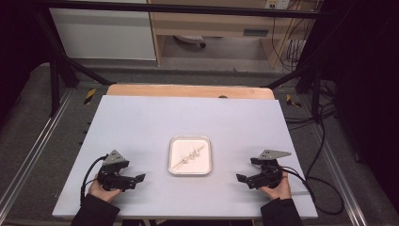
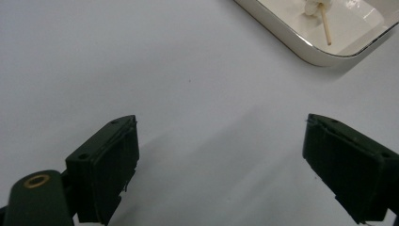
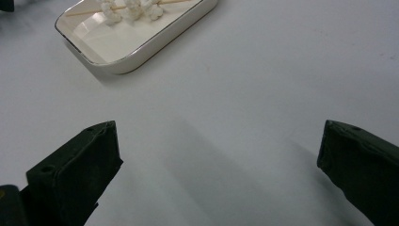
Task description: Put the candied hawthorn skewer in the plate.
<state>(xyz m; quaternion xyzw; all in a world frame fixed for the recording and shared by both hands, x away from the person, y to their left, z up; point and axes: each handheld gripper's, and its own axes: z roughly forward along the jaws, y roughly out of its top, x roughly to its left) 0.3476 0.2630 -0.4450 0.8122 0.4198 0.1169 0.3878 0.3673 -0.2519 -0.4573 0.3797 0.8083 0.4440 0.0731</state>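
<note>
A pale matte table spans the high view; its far edge shows a strip of bare wood. At the centre sits a glossy white rectangular tray with rounded corners, cut off at the upper right of the left gripper view. In it lies a thin wooden skewer set diagonally, threaded with small white lumps too blurred to identify. The left gripper at lower left and right gripper at lower right both have jaws spread wide, grasping nothing, well apart from the tray.
</note>
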